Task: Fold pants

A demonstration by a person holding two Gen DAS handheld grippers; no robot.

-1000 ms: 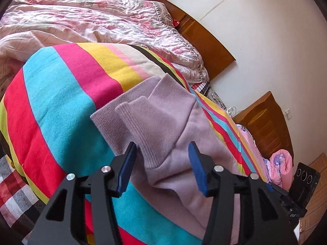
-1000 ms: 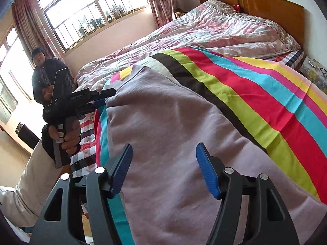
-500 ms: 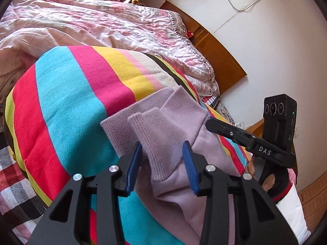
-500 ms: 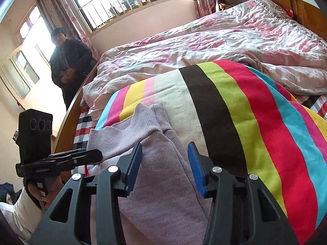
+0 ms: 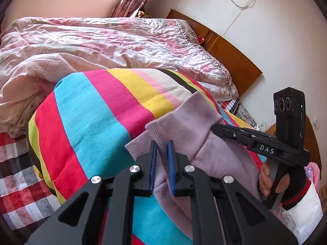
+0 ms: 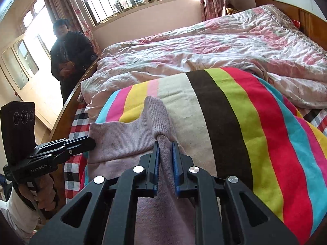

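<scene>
**Left wrist view: both claws pinching the cuffs**

The lilac pants [image 5: 190,130] are lying on the striped blanket [image 5: 98,122] over the bed, cuffs toward the quilt [image 5: 102,47]. The left claw [image 5: 162,153] is closing on the nearer cuff, knit already pressed between its pads. The right claw [image 6: 165,153] is closing on the other cuff's bunched edge. Likely best: both layers should be caught fully before lifting, and both hands raised evenly, so the legs are staying aligned.
</scene>
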